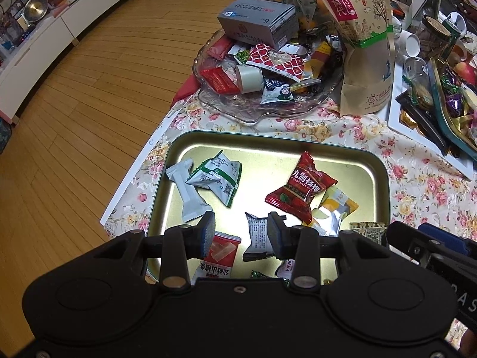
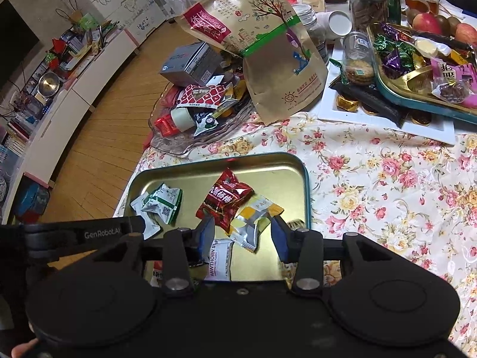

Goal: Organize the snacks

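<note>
A gold tin tray (image 1: pixel 369 164) (image 2: pixel 286 173) on the floral tablecloth holds several wrapped snacks: a red pack (image 1: pixel 301 188) (image 2: pixel 223 200), a green-white pack (image 1: pixel 217 179) (image 2: pixel 162 203), a yellow-silver pack (image 1: pixel 334 208) (image 2: pixel 253 220) and a grey-black pack (image 1: pixel 258 235). My left gripper (image 1: pixel 241 232) is open above the tray's near side, the grey-black pack between its fingers but not gripped. My right gripper (image 2: pixel 243 232) is open, empty, just above the yellow-silver pack. A white hawthorn pack (image 2: pixel 222 259) lies below it.
A glass dish (image 1: pixel 226 104) (image 2: pixel 179 146) piled with snacks and a grey box (image 1: pixel 259 21) stands behind the tray. A tall paper snack bag (image 1: pixel 363 38) (image 2: pixel 268 44) leans beside it. Another tray of sweets (image 2: pixel 417 68), jars and fruit crowd the right. The table edge drops to wood floor at left.
</note>
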Demonstrator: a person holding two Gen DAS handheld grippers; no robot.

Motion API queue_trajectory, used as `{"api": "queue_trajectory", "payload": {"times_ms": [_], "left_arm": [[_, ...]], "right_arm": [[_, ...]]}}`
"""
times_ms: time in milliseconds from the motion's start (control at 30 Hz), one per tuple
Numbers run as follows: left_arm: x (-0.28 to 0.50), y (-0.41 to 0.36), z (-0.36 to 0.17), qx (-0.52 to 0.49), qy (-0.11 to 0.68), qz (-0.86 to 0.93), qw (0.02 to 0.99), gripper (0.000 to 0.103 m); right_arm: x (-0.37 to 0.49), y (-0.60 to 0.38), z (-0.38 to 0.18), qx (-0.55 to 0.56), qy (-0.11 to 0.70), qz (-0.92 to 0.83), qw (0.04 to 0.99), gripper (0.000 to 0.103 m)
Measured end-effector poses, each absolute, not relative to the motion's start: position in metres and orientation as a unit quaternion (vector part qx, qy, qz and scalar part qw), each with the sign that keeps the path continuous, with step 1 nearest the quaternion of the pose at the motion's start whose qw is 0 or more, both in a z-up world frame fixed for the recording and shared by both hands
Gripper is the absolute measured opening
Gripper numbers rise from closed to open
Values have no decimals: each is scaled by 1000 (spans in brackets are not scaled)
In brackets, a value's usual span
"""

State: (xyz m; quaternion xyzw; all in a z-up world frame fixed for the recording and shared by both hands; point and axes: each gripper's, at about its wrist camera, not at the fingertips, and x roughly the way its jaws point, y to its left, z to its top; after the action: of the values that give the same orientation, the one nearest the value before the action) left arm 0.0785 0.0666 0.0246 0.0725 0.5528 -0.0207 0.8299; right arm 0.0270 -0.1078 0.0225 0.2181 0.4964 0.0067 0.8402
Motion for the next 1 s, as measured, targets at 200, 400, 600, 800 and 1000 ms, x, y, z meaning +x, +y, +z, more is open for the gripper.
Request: {"api": "queue_trajectory", "payload": {"times_ms": [200, 400, 600, 800, 1000], "left_arm": [[76, 62, 22, 84, 551, -24, 830, 49], [74, 60, 21, 100, 542, -19, 834, 49], [72, 58, 21, 108, 530, -15, 841, 49], [70, 58, 21, 107, 526, -16, 844, 49], [70, 59, 24, 102, 520, -12, 848, 49]], "right_arm": [[27, -107, 20, 199, 498, -6, 844, 45], [28, -107, 16, 181, 503, -19, 845, 45], [27, -107, 13, 154, 502, -39, 850, 45], [27, -109, 13, 155, 503, -41, 849, 45], [28, -107, 12, 152, 505, -40, 849, 45]]}}
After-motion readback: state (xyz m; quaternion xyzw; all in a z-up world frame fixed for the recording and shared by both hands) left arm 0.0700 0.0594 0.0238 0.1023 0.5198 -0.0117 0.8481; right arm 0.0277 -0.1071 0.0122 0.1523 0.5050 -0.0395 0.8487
